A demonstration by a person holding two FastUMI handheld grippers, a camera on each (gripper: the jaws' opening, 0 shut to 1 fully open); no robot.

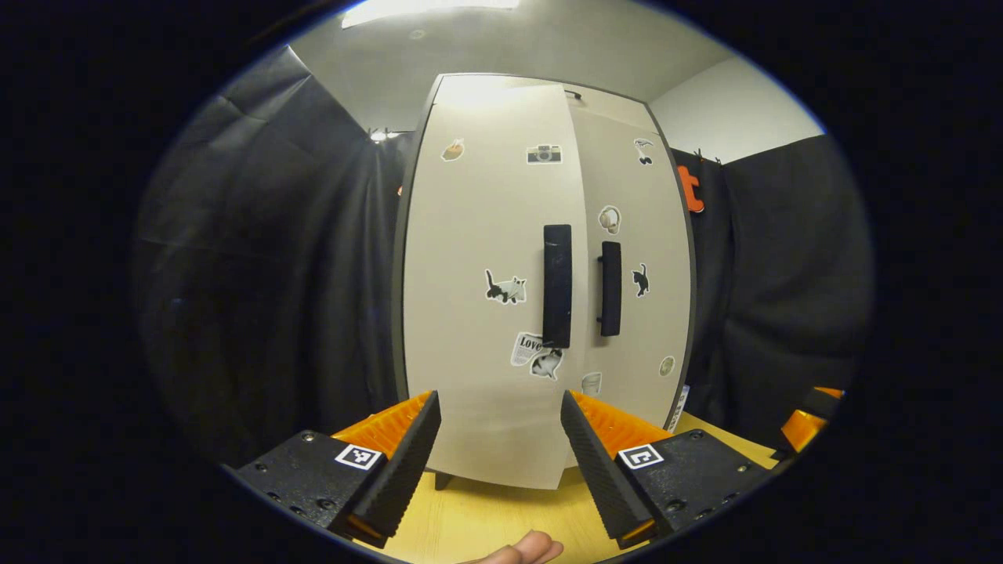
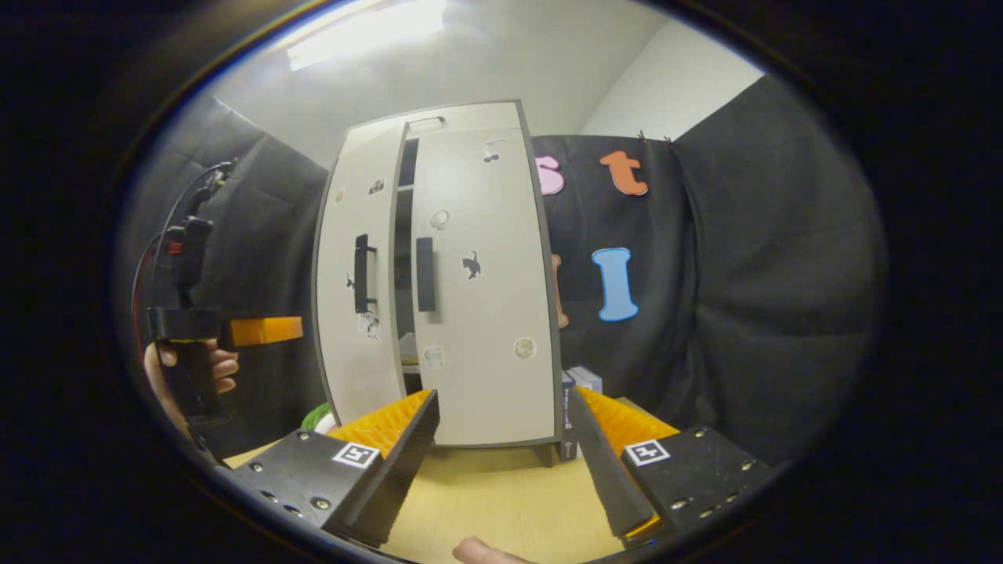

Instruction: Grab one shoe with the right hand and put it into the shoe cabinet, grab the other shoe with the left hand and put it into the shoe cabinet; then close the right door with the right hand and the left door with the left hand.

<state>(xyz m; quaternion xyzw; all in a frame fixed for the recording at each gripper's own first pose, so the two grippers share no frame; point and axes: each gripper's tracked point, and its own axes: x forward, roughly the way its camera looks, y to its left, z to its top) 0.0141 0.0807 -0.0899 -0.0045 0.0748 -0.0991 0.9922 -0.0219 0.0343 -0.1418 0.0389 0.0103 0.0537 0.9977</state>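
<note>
Facing the cabinet on the table, both claws, left and right, hang released; left door ajar.

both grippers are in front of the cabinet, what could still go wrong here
1. The white left door of the sticker-covered white shoe cabinet stands ajar, a dark gap beside the white right door; a weak push may leave it unlatched.
2. The open left gripper points between the two black bar handles, so its orange fingers could snag one.
3. The open right gripper waits close by and might get in the way.
</note>
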